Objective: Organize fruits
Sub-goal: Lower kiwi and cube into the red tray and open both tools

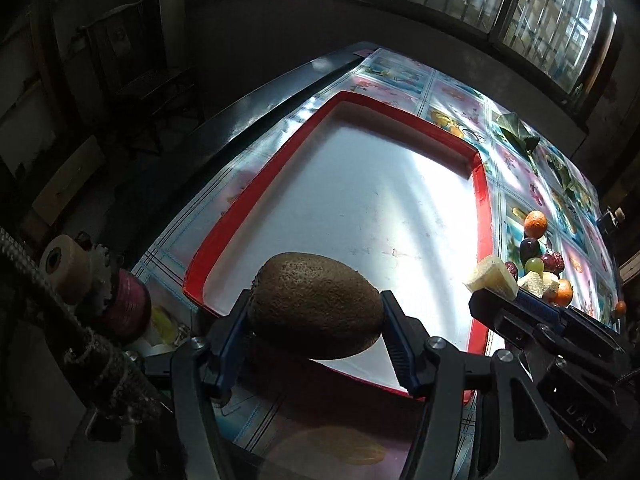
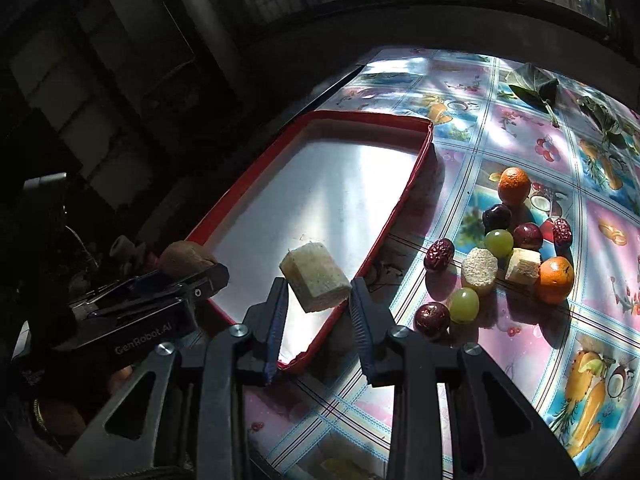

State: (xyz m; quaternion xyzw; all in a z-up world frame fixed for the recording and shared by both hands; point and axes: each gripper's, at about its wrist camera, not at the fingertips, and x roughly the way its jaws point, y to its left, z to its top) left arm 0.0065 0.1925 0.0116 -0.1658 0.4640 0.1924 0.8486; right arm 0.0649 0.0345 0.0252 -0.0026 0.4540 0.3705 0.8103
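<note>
Over the near end of the red-rimmed tray [image 1: 482, 204], left tool [image 1: 316, 312] clamps a brown kiwi [image 1: 316, 306] between its pads. Right tool [image 2: 318, 292] grips a pale banana chunk [image 2: 316, 282] above the tray's right rim. Remaining fruit pile [image 2: 504, 256] – oranges, grapes, dark plums, banana pieces – sits on the patterned desk [image 2: 520, 356], right of the tray. Tray floor bare white.

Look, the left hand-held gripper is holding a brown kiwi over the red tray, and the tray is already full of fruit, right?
Not quite. The left hand-held gripper does hold the brown kiwi over the red tray, but the tray has no fruit lying in it; its white floor is bare. The fruits lie in a pile on the tablecloth beside it. Both wrist views show this.
</note>
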